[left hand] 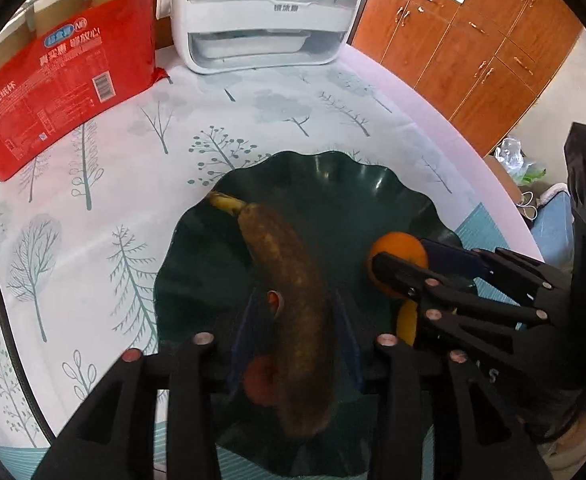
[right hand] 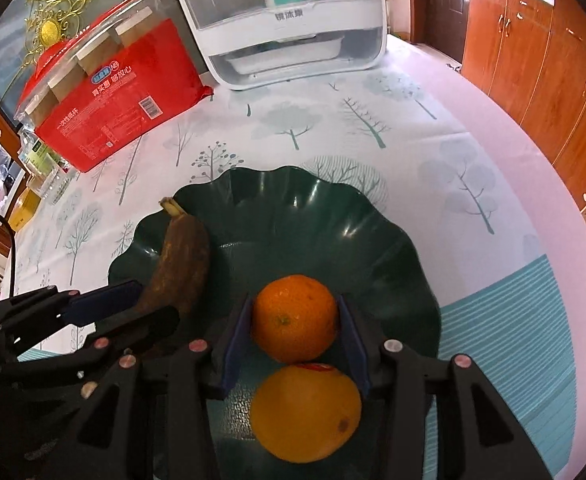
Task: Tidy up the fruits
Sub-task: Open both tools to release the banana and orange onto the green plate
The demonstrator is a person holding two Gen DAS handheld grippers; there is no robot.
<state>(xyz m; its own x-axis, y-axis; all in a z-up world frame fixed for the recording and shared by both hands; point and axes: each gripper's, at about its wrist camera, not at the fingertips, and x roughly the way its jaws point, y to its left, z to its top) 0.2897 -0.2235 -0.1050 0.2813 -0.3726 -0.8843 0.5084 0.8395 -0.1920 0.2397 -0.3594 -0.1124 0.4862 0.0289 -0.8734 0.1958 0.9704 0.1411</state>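
Note:
A dark green scalloped bowl [left hand: 333, 184] [right hand: 365, 220] sits on the tree-print tablecloth. My left gripper [left hand: 295, 312] is closed on a brown overripe banana [left hand: 285, 280] and holds it over the bowl; the banana also shows in the right wrist view [right hand: 181, 256]. A red fruit [left hand: 259, 380] lies under it, partly hidden. My right gripper [right hand: 295, 320] is shut on a small orange [right hand: 295, 318], also seen in the left wrist view [left hand: 397, 252], inside the bowl. A larger yellow-orange fruit [right hand: 305, 412] with a red sticker lies in the bowl just behind it.
A red package of paper cups [left hand: 61, 80] [right hand: 113, 92] lies at the back left. A white appliance with a clear cover [left hand: 265, 12] [right hand: 289, 20] stands at the back. Brown wooden cabinets [left hand: 473, 52] [right hand: 541, 72] are beyond the table's right edge.

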